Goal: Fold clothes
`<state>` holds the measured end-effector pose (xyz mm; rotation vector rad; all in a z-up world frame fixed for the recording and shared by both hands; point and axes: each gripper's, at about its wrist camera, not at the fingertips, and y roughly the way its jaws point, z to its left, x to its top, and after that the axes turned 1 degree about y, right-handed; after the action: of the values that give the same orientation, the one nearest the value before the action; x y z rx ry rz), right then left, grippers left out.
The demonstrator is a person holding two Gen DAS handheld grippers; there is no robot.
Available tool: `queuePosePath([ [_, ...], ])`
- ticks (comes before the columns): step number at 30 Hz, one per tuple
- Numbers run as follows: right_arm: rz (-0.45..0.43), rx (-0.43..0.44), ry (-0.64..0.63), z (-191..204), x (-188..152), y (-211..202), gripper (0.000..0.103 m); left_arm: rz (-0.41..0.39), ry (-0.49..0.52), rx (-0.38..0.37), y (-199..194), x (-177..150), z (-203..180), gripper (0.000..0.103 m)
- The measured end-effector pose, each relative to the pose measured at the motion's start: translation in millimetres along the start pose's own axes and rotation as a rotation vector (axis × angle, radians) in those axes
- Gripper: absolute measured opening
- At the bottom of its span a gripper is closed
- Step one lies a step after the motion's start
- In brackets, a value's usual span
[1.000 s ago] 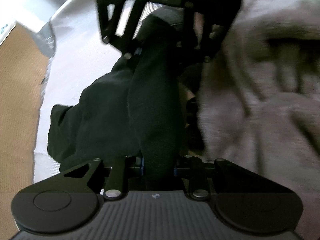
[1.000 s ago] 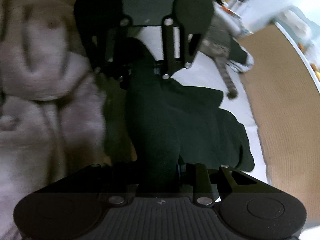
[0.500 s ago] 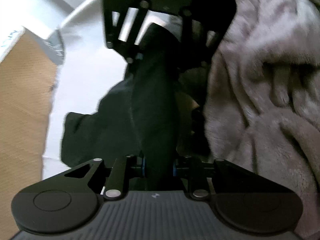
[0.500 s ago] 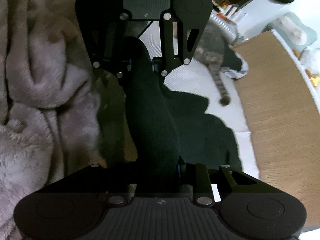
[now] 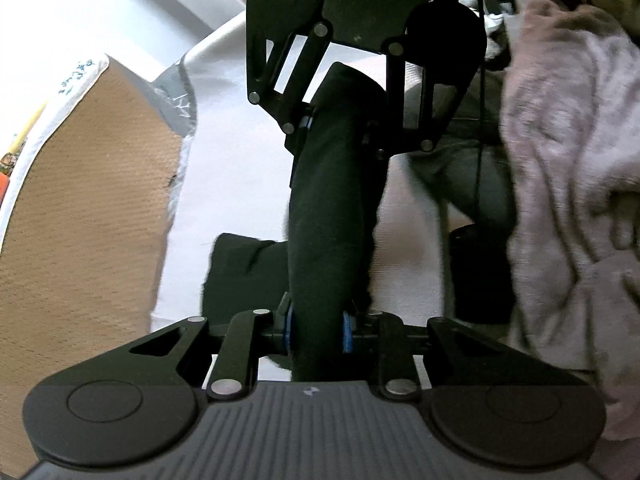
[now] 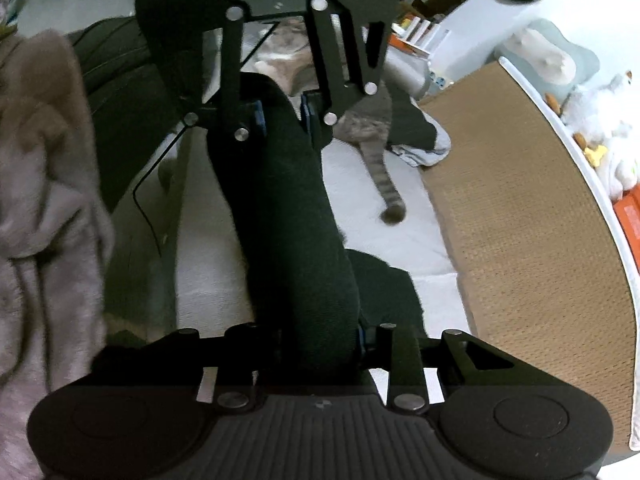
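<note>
The left tool was clenched on one end of a dark garment, and the right tool gripped the other end, so the cloth ran stretched between them above a white sheet. Its loose part hung down onto the sheet. A fuzzy blanket lay beside it; a cat sat beyond on the sheet.

Bare white bed is seen open beside the dark garment. One side is blocked by a heaped pink blanket. A cat is seen lying on the bed ahead, tail stretched across it, near a woven mat.
</note>
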<state>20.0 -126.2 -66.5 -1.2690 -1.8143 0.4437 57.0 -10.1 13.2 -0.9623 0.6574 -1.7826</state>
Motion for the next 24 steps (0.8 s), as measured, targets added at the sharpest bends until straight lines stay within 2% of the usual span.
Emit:
queuePosePath([
  [3,0.002,0.018,0.049,-32,2,10,0.036,0.018,-0.027,-0.002,14,3,30,0.025],
  [6,0.011,-0.003,0.071,-51,5,22,0.037,0.031,-0.074,-0.002,38,1,57,0.025],
  [9,0.009,-0.064,0.118,-71,3,44,0.040,0.043,-0.138,0.003,68,-4,79,0.026],
  [11,0.006,-0.115,0.166,-79,0,64,0.040,0.051,-0.180,0.007,87,-8,94,0.027],
  [17,0.043,-0.206,0.201,-82,-13,120,0.039,0.074,-0.296,0.018,146,-19,133,0.028],
  [21,0.056,-0.203,0.226,-91,-19,142,0.038,0.078,-0.333,0.024,173,-29,144,0.028],
  [24,0.045,-0.202,0.271,-105,-23,157,0.037,0.064,-0.360,0.056,187,-38,154,0.028],
])
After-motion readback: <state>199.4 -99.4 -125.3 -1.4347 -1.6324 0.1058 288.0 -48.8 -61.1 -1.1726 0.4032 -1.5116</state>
